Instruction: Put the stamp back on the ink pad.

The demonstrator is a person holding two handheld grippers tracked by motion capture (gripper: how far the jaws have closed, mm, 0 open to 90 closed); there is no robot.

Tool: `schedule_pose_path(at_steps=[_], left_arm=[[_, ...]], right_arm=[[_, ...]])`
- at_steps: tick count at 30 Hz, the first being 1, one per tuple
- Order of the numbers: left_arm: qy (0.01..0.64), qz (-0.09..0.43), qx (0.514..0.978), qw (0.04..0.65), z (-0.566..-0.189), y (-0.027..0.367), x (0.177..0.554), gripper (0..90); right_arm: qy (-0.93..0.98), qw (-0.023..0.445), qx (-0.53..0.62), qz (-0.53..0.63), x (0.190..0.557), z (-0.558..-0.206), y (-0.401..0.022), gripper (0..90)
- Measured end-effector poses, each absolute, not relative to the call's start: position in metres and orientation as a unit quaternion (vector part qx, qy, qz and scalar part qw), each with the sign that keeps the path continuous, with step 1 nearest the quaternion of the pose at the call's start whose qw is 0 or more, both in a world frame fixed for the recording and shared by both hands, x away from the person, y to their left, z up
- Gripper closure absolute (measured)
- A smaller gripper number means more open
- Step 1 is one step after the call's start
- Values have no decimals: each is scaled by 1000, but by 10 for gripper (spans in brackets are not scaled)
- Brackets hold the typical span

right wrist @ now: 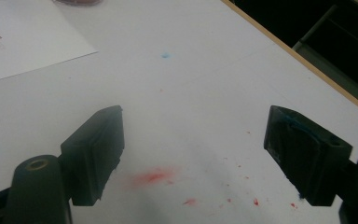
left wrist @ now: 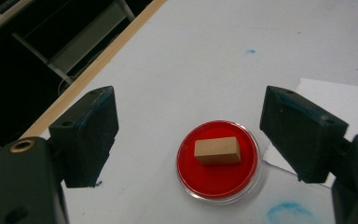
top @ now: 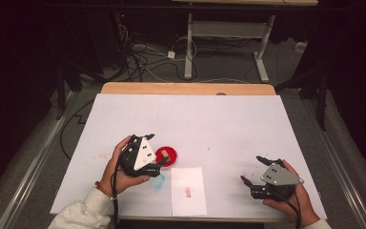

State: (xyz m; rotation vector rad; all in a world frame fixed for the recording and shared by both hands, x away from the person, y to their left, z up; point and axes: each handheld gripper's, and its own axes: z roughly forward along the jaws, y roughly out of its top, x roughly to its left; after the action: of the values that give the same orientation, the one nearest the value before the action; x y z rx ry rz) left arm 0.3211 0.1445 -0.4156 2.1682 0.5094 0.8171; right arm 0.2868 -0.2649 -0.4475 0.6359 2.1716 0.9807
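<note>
My left gripper (left wrist: 186,140) hangs just above the red ink pad (left wrist: 219,163), its fingers (left wrist: 86,135) spread wide and holding nothing. The wooden stamp (left wrist: 217,150) lies on its side in the middle of that pad, left of centre on the table (top: 228,119). My right gripper (right wrist: 193,154) rests low at the near right, fingers released too — empty over red smears (right wrist: 151,177). The paper sheet (top: 188,191), at the near edge just right of the pad, already carries one red stamped mark (top: 188,192) — so I judge one impression made, and the stamp laid back for inking. The mark's lettering is too small to read; I see no brand.
</note>
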Motion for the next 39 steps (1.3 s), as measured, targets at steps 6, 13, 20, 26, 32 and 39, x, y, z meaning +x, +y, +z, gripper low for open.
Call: schedule_pose_path(at_steps=[6, 13, 20, 26, 32, 39], left_arm=[[201, 326, 845, 374, -419, 151, 318, 193], [206, 330, 845, 367, -423, 159, 313, 193], [208, 329, 845, 366, -427, 169, 306, 192], [215, 329, 845, 363, -434, 181, 303, 192], [228, 332, 842, 359, -442, 190, 299, 167], [233, 333, 846, 347, -453, 201, 297, 167]], right_arm=[[826, 336, 249, 377, 286, -446, -267, 206], [823, 342, 252, 378, 283, -445, -268, 206], [821, 345, 254, 377, 281, -444, -269, 206], [821, 346, 257, 375, 280, -445, -270, 206], [820, 348, 260, 374, 280, -445, -271, 206], [821, 347, 262, 371, 281, -446, -272, 206]])
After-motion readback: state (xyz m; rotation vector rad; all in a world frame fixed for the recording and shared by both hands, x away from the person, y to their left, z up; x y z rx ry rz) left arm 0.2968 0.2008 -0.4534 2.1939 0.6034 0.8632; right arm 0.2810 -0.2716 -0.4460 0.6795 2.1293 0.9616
